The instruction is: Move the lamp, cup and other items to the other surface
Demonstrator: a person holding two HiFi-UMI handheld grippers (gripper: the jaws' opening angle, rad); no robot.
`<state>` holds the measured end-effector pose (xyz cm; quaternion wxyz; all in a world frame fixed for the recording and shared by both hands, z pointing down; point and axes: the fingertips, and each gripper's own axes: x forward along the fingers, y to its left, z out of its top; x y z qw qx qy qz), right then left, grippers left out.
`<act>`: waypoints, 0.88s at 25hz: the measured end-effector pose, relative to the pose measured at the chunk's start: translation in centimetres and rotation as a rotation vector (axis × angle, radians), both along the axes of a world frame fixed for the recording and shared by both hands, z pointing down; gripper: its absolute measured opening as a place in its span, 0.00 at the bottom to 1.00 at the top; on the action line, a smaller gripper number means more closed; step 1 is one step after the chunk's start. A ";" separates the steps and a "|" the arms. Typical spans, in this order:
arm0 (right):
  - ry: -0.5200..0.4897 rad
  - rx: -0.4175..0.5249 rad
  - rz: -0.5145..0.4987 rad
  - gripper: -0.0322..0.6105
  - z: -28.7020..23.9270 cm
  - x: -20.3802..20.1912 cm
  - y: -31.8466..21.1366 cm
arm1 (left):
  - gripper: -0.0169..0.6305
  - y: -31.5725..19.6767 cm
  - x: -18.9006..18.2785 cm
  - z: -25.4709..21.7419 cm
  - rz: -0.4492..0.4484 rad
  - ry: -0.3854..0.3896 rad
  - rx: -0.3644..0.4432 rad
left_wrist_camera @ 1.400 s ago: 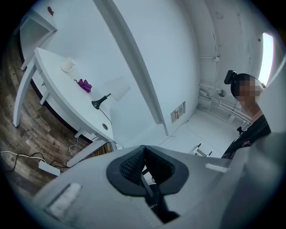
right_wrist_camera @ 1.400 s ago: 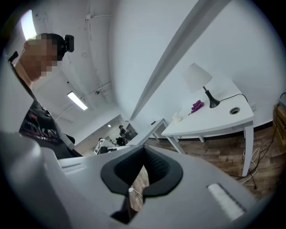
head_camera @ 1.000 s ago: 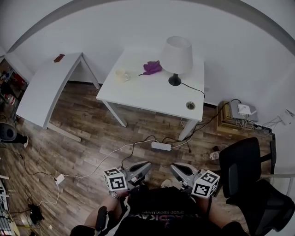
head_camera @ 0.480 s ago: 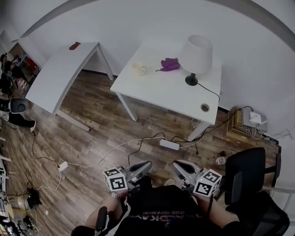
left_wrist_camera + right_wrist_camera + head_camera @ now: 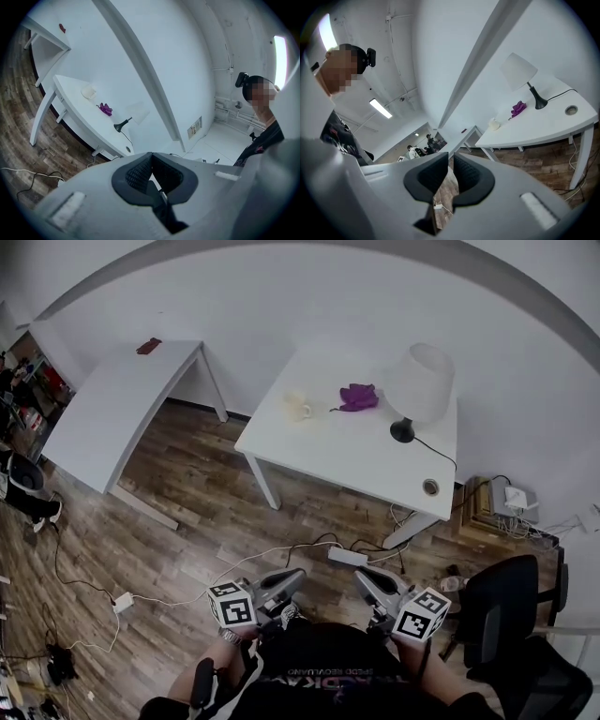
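Observation:
A white-shaded lamp [image 5: 420, 381] with a black base stands at the right end of a white table [image 5: 347, 451]. A purple cloth [image 5: 358, 396] and a pale cup [image 5: 298, 405] lie to its left. A second white table [image 5: 108, 404] stands further left with a small dark red thing [image 5: 148, 346] on it. My left gripper [image 5: 291, 579] and right gripper [image 5: 366, 582] are held low near the body, far from both tables. The left gripper [image 5: 151, 159] is shut and empty. The right gripper [image 5: 451, 161] has a narrow gap; its jaws are opening with nothing between them.
A power strip [image 5: 348, 556] and loose cables lie on the wooden floor between me and the table. A black office chair [image 5: 502, 606] stands at the right. A stack of boxes with a white device [image 5: 492, 507] sits by the wall. Distant people [image 5: 417, 150] stand beyond the second table.
The head view has swung, so the lamp table now sits further right and lower in the picture. Both grippers stay low in front of the body.

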<state>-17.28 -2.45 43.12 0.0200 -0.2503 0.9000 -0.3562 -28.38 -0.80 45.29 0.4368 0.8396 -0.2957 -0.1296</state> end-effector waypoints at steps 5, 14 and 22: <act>0.005 0.012 0.013 0.11 0.3 -5.3 -2.5 | 0.02 -1.7 -5.0 0.5 0.014 0.007 0.003; 0.027 0.014 -0.048 0.12 0.6 -12.5 -5.4 | 0.02 -1.2 -12.9 1.3 -0.104 0.030 -0.023; 0.081 0.053 -0.103 0.14 0.4 -15.2 -9.1 | 0.02 -0.1 -16.6 2.0 -0.251 0.068 -0.025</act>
